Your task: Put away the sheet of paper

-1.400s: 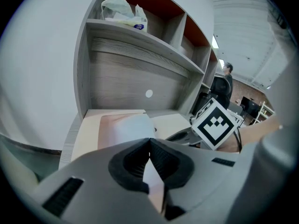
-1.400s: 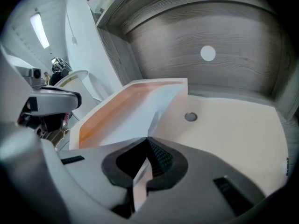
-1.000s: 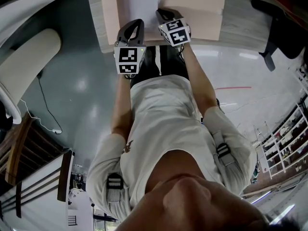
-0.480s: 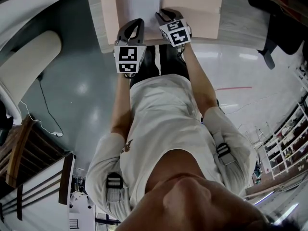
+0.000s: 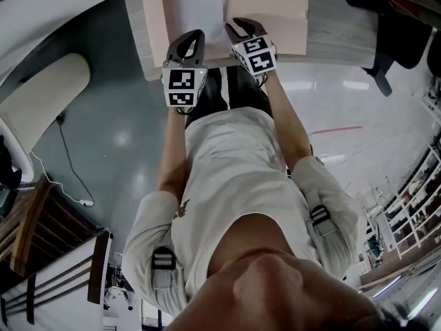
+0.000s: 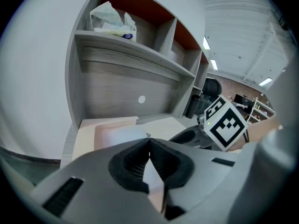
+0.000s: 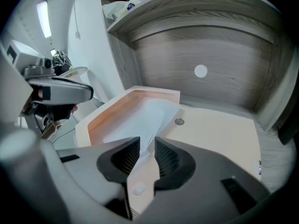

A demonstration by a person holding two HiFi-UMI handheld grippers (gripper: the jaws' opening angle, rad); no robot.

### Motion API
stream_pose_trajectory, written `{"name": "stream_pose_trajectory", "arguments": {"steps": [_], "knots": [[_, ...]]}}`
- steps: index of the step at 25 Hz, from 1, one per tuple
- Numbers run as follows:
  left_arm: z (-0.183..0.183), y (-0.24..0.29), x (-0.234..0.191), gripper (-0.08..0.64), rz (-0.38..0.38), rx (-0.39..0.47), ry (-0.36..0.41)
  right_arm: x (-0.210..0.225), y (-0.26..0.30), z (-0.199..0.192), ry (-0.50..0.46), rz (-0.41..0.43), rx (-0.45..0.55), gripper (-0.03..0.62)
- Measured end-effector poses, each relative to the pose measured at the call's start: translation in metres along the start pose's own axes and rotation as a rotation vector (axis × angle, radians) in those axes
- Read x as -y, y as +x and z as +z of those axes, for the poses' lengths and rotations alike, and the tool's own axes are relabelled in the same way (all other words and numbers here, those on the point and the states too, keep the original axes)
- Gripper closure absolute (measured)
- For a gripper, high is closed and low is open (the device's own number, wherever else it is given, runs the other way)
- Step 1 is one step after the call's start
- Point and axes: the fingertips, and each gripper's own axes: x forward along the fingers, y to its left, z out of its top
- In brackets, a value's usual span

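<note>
The white sheet of paper point(image 5: 196, 5) lies over a shallow pale-pink tray point(image 5: 153, 19) on the left part of the desk. My left gripper point(image 5: 193, 36) is at the sheet's near edge, and in the left gripper view its pads are shut on the paper point(image 6: 120, 135). My right gripper point(image 5: 242, 25) is just to its right. In the right gripper view the paper point(image 7: 152, 111) runs up from between its jaws, which pinch its near corner, into the tray point(image 7: 105, 111). Both grippers hover at the desk's front edge.
A grey shelf unit stands behind the desk, with a plastic bag point(image 6: 112, 20) in its top-left compartment. A small round fitting point(image 7: 179, 122) sits on the desk top point(image 7: 219, 134) right of the tray. An office chair point(image 5: 386, 40) stands right, a cream seat point(image 5: 38, 95) left.
Both grippers stay shut on the paper. They have edged slightly forward over the desk, and the right one has shifted a little to the right.
</note>
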Motion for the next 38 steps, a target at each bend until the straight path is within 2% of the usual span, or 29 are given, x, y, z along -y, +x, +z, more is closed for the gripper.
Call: {"name": "stream_pose_trajectory", "arguments": {"steps": [18,30,38], "knots": [[0.043,-0.026,0.011,0.538,-0.030,0.093,0.066,-0.022,-0.084,0.056,-0.052,-0.050,0.183,0.491],[0.069,-0.053,0.015,0.538,-0.051,0.156,0.099,-0.039,-0.134,0.098,-0.105,-0.082,0.339,0.558],[0.084,-0.068,0.018,0.538,-0.070,0.194,0.121,-0.047,-0.159,0.106,-0.113,-0.093,0.378,0.566]]}}
